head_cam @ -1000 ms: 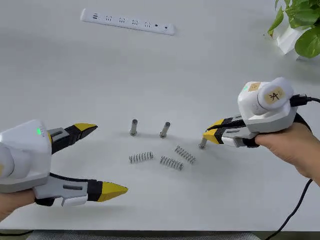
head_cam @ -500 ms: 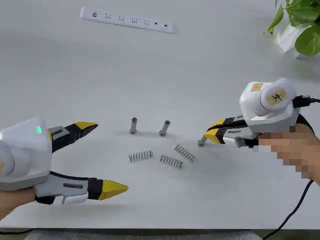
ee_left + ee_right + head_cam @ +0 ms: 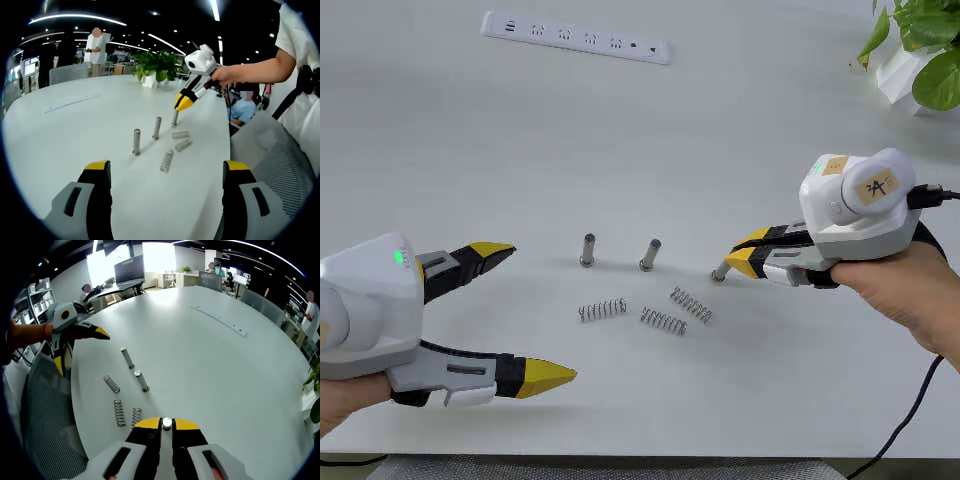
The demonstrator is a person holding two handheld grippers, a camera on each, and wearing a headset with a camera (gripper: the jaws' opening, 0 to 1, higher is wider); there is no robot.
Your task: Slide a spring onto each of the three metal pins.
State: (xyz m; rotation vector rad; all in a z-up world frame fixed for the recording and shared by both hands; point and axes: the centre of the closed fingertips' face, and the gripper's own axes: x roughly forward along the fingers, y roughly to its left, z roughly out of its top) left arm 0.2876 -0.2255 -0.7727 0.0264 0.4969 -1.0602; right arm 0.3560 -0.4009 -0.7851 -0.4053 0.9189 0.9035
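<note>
Two metal pins [image 3: 587, 250] [image 3: 649, 255] stand upright on the white table [image 3: 620, 150]. A third pin [image 3: 721, 272] leans to the right, and my right gripper [image 3: 735, 262] is shut on its top end. That pin's round head [image 3: 166, 423] shows between the closed yellow tips in the right gripper view. Three springs [image 3: 602, 310] [image 3: 663, 322] [image 3: 690, 306] lie flat just in front of the pins. My left gripper [image 3: 540, 314] hovers open at the left of the springs, holding nothing. In the left gripper view, a spring [image 3: 166, 160] lies straight ahead between its jaws.
A white power strip [image 3: 575, 41] lies at the far side of the table. A potted plant [image 3: 920, 50] stands at the back right corner. A black cable [image 3: 910, 420] trails from the right gripper. Chairs and people are in the room beyond the table.
My right gripper has drawn slightly away and up with the third pin in its tips, and the pin leans more. The left gripper has stayed put.
</note>
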